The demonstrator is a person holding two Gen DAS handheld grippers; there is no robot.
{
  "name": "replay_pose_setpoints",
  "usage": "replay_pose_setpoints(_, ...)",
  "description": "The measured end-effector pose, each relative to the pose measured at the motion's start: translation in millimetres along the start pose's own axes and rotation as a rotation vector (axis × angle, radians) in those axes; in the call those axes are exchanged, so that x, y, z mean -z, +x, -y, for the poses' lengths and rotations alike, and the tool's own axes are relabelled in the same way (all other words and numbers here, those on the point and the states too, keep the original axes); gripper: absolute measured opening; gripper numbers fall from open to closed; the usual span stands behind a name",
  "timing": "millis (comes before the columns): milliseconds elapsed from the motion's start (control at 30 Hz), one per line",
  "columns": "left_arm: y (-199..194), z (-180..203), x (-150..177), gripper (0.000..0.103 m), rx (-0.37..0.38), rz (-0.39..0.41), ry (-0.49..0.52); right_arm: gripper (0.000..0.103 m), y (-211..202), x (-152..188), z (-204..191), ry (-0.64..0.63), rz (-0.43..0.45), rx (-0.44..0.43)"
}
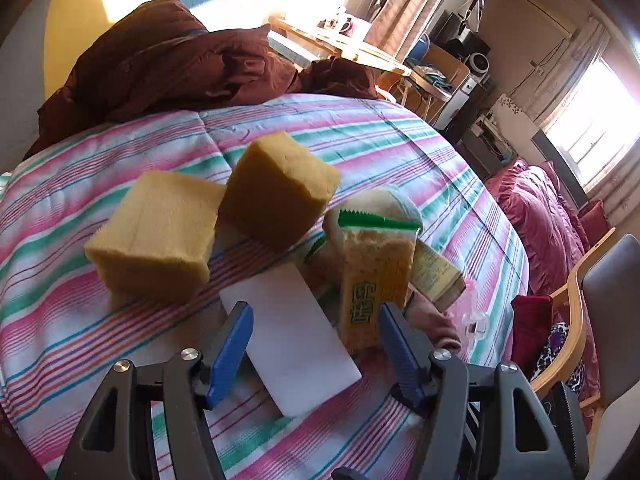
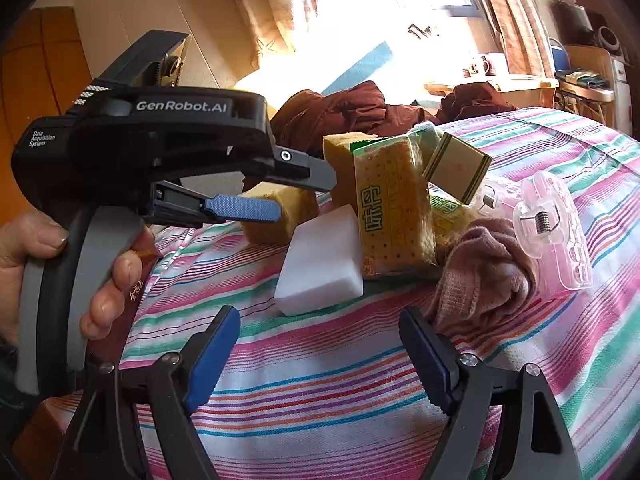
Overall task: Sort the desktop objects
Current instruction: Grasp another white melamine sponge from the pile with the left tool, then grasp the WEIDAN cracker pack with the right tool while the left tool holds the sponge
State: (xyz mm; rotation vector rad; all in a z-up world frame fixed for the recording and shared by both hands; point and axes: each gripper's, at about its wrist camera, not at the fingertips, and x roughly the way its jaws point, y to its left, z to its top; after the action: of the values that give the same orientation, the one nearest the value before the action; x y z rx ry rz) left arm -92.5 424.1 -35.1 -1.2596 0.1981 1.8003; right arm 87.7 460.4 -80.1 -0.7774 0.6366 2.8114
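Left gripper (image 1: 316, 320) spread wide, empty, over white block (image 1: 292, 340). Right gripper (image 2: 320, 332) likewise parted, empty; bare striped bed (image 2: 340, 380) before it. Beyond: two sponges (image 1: 156, 236), one cracker pack (image 2: 392, 216), one clip (image 2: 556, 236)

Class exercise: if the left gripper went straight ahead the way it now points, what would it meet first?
Most likely the white foam block, which lies between the open left gripper fingers; the standing cracker packet is close beside it, though depth is uncertain.
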Motion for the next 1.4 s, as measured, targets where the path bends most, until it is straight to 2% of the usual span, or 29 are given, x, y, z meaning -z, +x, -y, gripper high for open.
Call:
replay_pose_setpoints(167, 9.5, 4.5, 8.2, 0.071, -0.038, -0.093, -0.008, 0.083, -9.0, 6.7, 7.8, 0.01, -0.009, 0.022)
replay_pose_setpoints(267, 17.8, 9.3, 8.8, 0.083, -0.029, -0.129, -0.031, 0.083, -12.9, 7.7, 10.5, 0.017, -0.005, 0.027)
replay_pose_setpoints(467, 30.5, 13.7, 11.9, 0.082, -0.08, -0.157, -0.07, 0.084, -21.5, 4.6, 9.7, 0.015, 0.021, 0.022)
replay_pose_setpoints(667, 38.8, 17.5, 13.5, 0.082, -0.154, -0.187, -0.048, 0.084, -26.6, 2.0, 10.5, 0.018, 0.035, 0.025)
replay_pose_setpoints(767, 44.8, 9.7, 17.7, 0.079, -0.159, -0.214, -0.073, 0.084, -30.3, 1.3, 10.6, 0.012, 0.04, 0.032)
replay_pose_setpoints(833, 42.3, 2.6, 20.2, 0.076, -0.133, -0.197, -0.105, 0.084, -33.3, 1.3, 11.3, 0.009, 0.045, 0.04)
replay_pose_setpoints(900, 38.6, 0.3, 21.8, 0.07, -0.125, -0.181, -0.11, 0.084, -34.9, 1.2, 12.6, 0.011, 0.046, 0.045)
replay_pose_setpoints(1033, 31.0, -2.2, 27.7, 0.067, -0.118, -0.148, -0.104, 0.084, -39.1, 0.5, 12.9, 0.008, 0.05, 0.046)
replay_pose_setpoints(1200, 8.7, -5.9, 46.8, 0.065, -0.129, -0.084, -0.057, 0.084, -44.9, -0.6, 12.4, 0.004, 0.056, 0.043)
replay_pose_setpoints(1267, -5.5, -13.0, 57.6, 0.065, -0.118, -0.064, -0.064, 0.084, -47.3, -1.7, 11.4, 0.008, 0.058, 0.032)
replay_pose_setpoints(1400, -38.4, -24.7, 84.6, 0.065, -0.141, -0.02, -0.018, 0.084, -50.3, -9.2, 3.5, 0.012, 0.067, 0.001)
